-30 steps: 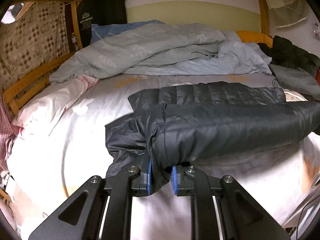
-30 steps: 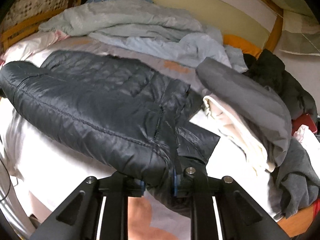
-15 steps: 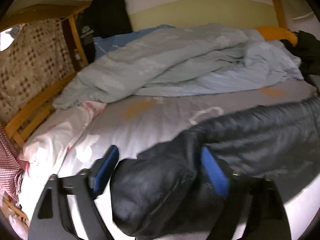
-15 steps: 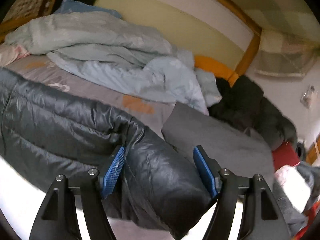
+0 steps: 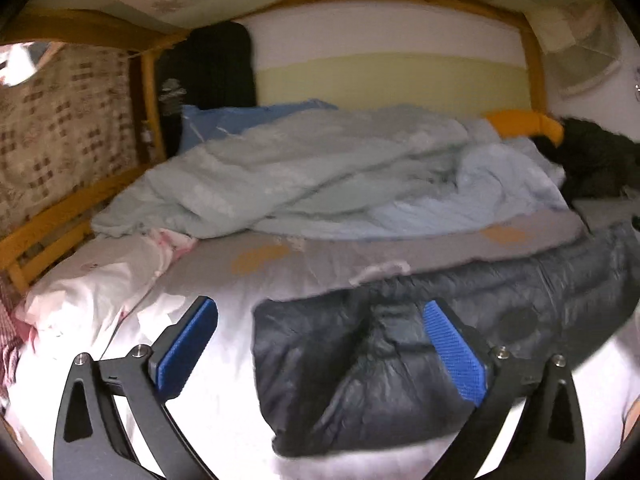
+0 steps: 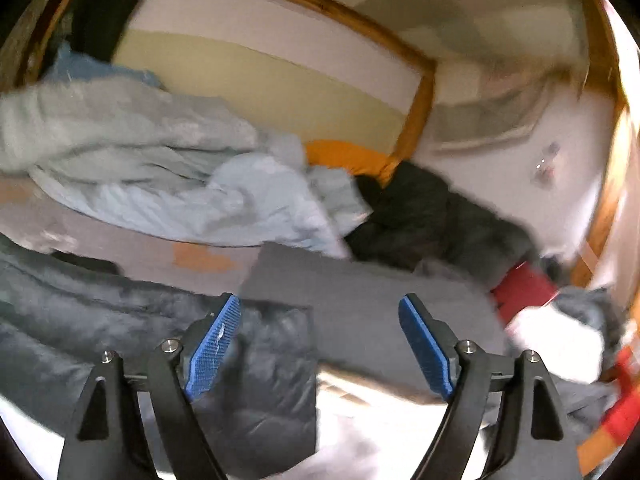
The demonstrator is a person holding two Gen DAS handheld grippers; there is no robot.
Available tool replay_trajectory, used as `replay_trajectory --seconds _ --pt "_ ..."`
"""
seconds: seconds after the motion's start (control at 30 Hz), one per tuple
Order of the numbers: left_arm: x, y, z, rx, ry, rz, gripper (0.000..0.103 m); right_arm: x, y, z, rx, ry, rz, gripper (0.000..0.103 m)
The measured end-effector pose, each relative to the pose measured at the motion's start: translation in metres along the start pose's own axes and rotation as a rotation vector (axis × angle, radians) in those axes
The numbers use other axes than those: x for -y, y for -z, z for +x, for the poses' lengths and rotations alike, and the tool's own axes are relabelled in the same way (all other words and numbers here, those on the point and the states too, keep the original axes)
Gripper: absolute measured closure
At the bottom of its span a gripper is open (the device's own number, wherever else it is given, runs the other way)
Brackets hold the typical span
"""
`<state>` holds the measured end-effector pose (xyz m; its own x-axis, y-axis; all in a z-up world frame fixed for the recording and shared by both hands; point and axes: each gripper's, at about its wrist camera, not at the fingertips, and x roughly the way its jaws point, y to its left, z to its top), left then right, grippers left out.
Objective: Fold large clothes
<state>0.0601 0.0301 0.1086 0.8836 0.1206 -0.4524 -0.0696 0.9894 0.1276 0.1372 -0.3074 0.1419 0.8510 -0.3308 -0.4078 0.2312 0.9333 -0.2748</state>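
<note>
While my L gripper (image 5: 320,354) & R gripper (image 6: 320,344) jaws spread, opening, nothing clamped: jacket (image 5: 400,356) lies released, folded along bed's (image 5: 224,408) near edge. One fold looks done; grey garment (image 6: 360,304) + pile at right edge prob left.

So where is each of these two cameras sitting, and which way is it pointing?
Left wrist view: on the left gripper, looking along its blue pads across the bed toward the headboard; jaws opening, the dark puffer jacket lying loose between them.
Right wrist view: on the right gripper, facing the bed's clothes-piled corner; jaws opening over the jacket's edge and a grey garment.
Shared: jacket, pale blue duvet, orange pillow.
</note>
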Motion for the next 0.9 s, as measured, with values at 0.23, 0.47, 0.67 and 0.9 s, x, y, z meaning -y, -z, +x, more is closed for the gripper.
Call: replay_trajectory --seconds 0.23,0.47,0.67,0.9 --pt "-0.013 0.015 0.034 -0.133 -0.131 -0.046 0.000 0.037 0.020 0.030 -0.197 -0.256 0.156 0.019" --pt "-0.031 0.059 0.114 -0.379 0.044 -0.230 0.042 0.028 0.055 0.089 -0.360 -0.380 0.083 0.033" --pt "-0.021 0.032 0.062 -0.230 0.092 -0.192 0.093 0.029 0.052 0.068 -0.332 -0.469 0.198 0.097" --pt "-0.051 -0.012 0.005 -0.091 0.091 -0.232 0.094 0.065 0.014 0.005 -0.158 -0.545 0.280 0.098"
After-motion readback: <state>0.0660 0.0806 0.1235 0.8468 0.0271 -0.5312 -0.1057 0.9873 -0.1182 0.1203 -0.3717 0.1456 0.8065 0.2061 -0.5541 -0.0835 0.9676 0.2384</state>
